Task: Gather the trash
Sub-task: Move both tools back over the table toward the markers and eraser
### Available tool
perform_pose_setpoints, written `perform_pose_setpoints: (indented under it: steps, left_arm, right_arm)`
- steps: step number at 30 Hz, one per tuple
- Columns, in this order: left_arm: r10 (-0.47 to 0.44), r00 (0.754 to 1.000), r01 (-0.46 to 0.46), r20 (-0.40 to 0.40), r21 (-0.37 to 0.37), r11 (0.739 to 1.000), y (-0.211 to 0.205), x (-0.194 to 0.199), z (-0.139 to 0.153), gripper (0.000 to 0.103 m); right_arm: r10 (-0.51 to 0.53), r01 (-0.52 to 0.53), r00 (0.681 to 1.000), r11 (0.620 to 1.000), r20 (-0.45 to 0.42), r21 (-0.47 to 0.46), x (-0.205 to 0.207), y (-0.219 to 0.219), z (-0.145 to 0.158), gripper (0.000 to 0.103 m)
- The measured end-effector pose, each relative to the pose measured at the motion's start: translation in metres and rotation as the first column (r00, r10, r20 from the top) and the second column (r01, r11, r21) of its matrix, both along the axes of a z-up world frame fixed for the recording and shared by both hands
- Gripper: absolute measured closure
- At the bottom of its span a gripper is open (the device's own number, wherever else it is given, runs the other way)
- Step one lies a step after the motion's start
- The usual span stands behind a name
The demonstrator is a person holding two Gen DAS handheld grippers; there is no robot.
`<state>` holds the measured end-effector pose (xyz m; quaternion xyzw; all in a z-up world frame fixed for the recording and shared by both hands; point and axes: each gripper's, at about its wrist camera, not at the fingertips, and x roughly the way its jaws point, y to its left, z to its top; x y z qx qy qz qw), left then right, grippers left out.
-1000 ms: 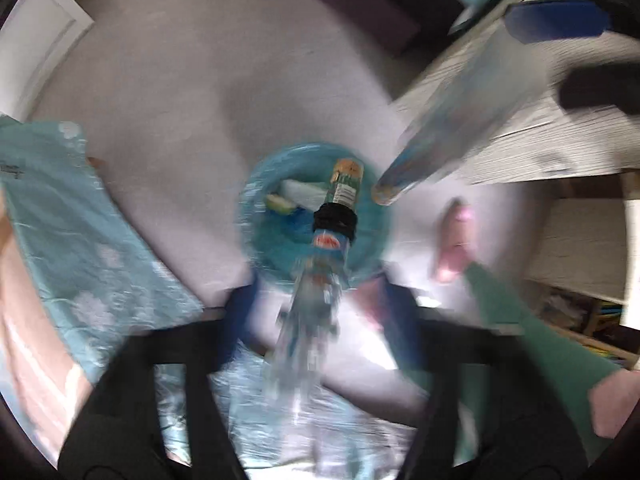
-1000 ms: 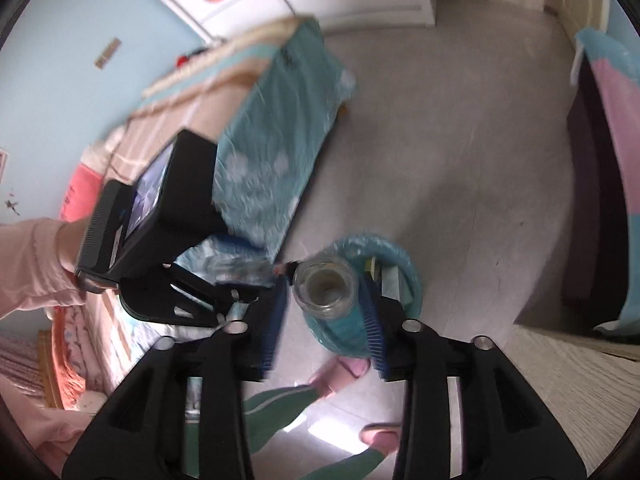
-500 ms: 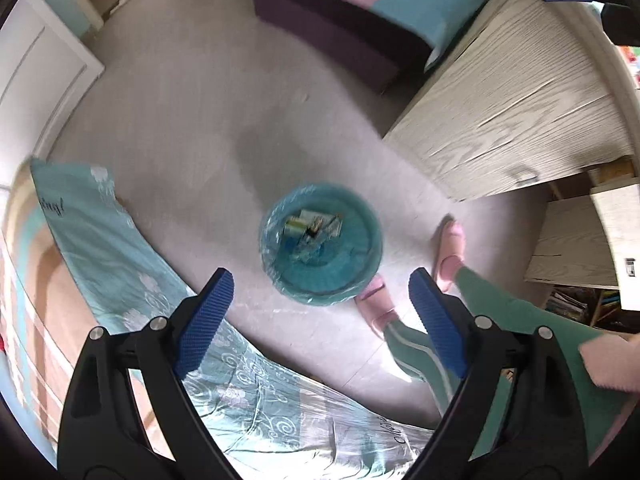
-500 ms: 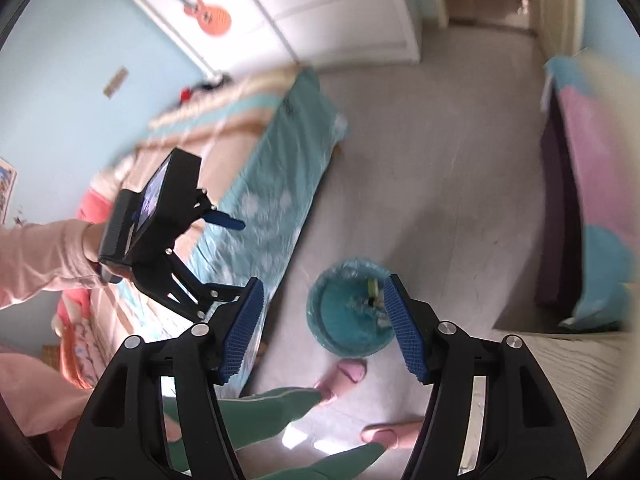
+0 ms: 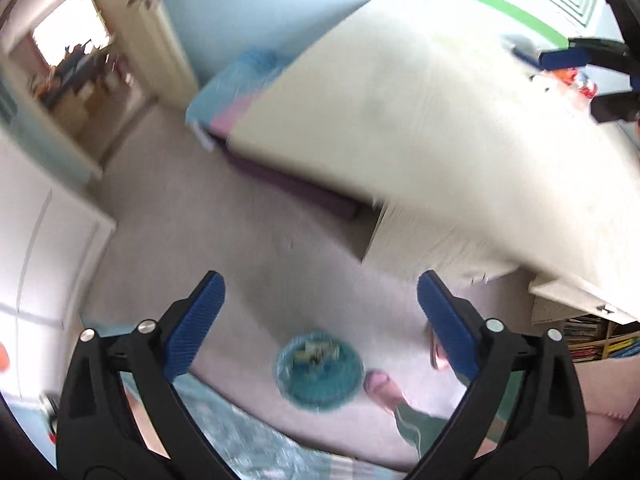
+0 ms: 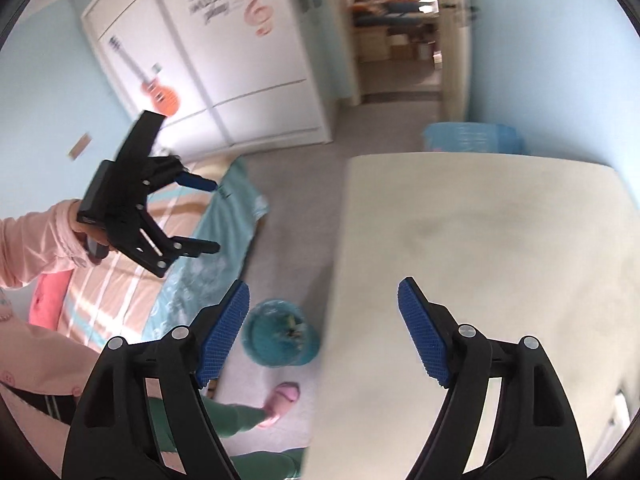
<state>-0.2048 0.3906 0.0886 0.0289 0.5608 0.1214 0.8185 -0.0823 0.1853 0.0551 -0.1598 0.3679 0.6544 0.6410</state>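
We've got the left gripper [image 5: 318, 316] with its jaws spread wide and nothing between them. Down on the floor [image 5: 224, 232] sits the teal trash bin [image 5: 320, 368] with some scraps in it, a pink slipper [image 5: 382, 384] just beside it. The pale tabletop [image 5: 420, 128] is pretty blurry.

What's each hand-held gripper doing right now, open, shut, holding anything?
Left hand-held gripper: open, holding nothing.
Right hand-held gripper: open, holding nothing.
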Motion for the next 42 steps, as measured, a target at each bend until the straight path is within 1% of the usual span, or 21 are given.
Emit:
perform_pose_setpoints:
  steps: [2, 3, 7, 9, 10, 12, 14, 18, 21, 25, 27, 29, 30, 31, 33, 35, 37, 39, 42]
  left_arm:
    - [-0.065, 0.997, 0.064, 0.038, 0.014, 0.998, -0.022, 0.03, 0.014, 0.007]
    - [-0.104, 0.993, 0.103, 0.054, 0.017, 0.995, -0.035, 0.048, 0.019, 0.007]
    - [-0.21, 0.975, 0.208, 0.072, 0.037, 0.977, -0.075, 0.092, 0.025, 0.006]
    - [-0.26, 0.963, 0.258, 0.076, 0.045, 0.965, -0.095, 0.114, 0.023, 0.006]
    - [-0.279, 0.957, 0.276, 0.078, 0.043, 0.96, -0.102, 0.119, 0.024, 0.006]
    - [-0.315, 0.946, 0.314, 0.076, 0.026, 0.949, -0.119, 0.136, 0.021, 0.006]
    - [-0.355, 0.932, 0.356, 0.069, -0.001, 0.934, -0.139, 0.156, 0.012, 0.006]
    - [-0.437, 0.899, 0.438, 0.026, -0.042, 0.898, -0.18, 0.192, -0.012, 0.006]
    - [-0.497, 0.868, 0.497, 0.016, -0.061, 0.866, -0.211, 0.219, -0.025, 0.007]
    - [-0.576, 0.818, 0.574, 0.005, -0.078, 0.815, -0.25, 0.259, -0.043, 0.006]
    - [-0.604, 0.797, 0.602, -0.006, -0.076, 0.795, -0.268, 0.281, -0.051, 0.007]
    - [-0.639, 0.769, 0.637, 0.001, -0.082, 0.767, -0.287, 0.307, -0.06, 0.007]
    - [-0.649, 0.761, 0.647, 0.006, -0.085, 0.758, -0.293, 0.317, -0.062, 0.007]
    - [-0.663, 0.749, 0.661, 0.015, -0.094, 0.745, -0.302, 0.332, -0.067, 0.007]
    - [-0.677, 0.735, 0.675, 0.019, -0.108, 0.73, -0.315, 0.354, -0.075, 0.009]
    - [-0.694, 0.719, 0.691, 0.012, -0.117, 0.714, -0.329, 0.379, -0.086, 0.01]
    - [-0.707, 0.707, 0.703, 0.004, -0.105, 0.703, -0.342, 0.401, -0.097, 0.011]
    - [-0.717, 0.697, 0.712, -0.011, -0.112, 0.693, -0.35, 0.417, -0.108, 0.015]
    - [-0.75, 0.661, 0.742, -0.031, -0.121, 0.659, -0.367, 0.439, -0.128, 0.02]
  right_arm:
    - [-0.059, 0.059, 0.998, 0.998, 0.01, 0.009, 0.017, -0.023, 0.002, 0.018]
    - [-0.094, 0.093, 0.996, 0.996, 0.004, 0.013, 0.028, -0.039, 0.002, 0.018]
    - [-0.197, 0.197, 0.98, 0.98, -0.017, 0.009, 0.06, -0.077, -0.003, 0.018]
    - [-0.248, 0.248, 0.968, 0.969, -0.019, -0.007, 0.074, -0.101, -0.008, 0.018]
    - [-0.262, 0.262, 0.965, 0.965, -0.021, -0.013, 0.076, -0.111, -0.011, 0.017]
    - [-0.304, 0.303, 0.953, 0.952, -0.022, -0.034, 0.086, -0.133, -0.02, 0.017]
    - [-0.341, 0.34, 0.94, 0.939, -0.026, -0.059, 0.098, -0.155, -0.029, 0.017]
    - [-0.428, 0.421, 0.902, 0.9, -0.05, -0.108, 0.128, -0.209, -0.049, 0.017]
    - [-0.479, 0.47, 0.876, 0.874, -0.055, -0.127, 0.144, -0.241, -0.062, 0.017]
    - [-0.532, 0.52, 0.845, 0.842, -0.06, -0.146, 0.171, -0.274, -0.074, 0.017]
    - [-0.557, 0.545, 0.828, 0.827, -0.065, -0.139, 0.194, -0.293, -0.079, 0.017]
    - [-0.573, 0.563, 0.817, 0.817, -0.063, -0.125, 0.213, -0.309, -0.084, 0.017]
    - [-0.58, 0.571, 0.812, 0.812, -0.059, -0.121, 0.222, -0.319, -0.089, 0.017]
    - [-0.581, 0.571, 0.812, 0.812, -0.064, -0.123, 0.23, -0.324, -0.094, 0.017]
    - [-0.569, 0.558, 0.819, 0.819, -0.074, -0.132, 0.241, -0.328, -0.105, 0.017]
    - [-0.536, 0.523, 0.841, 0.841, -0.077, -0.136, 0.243, -0.324, -0.118, 0.018]
    - [-0.498, 0.485, 0.864, 0.864, -0.079, -0.135, 0.241, -0.317, -0.13, 0.02]
    - [-0.458, 0.446, 0.886, 0.884, -0.074, -0.141, 0.237, -0.308, -0.145, 0.03]
    - [-0.401, 0.39, 0.916, 0.906, -0.034, -0.162, 0.231, -0.292, -0.166, 0.036]
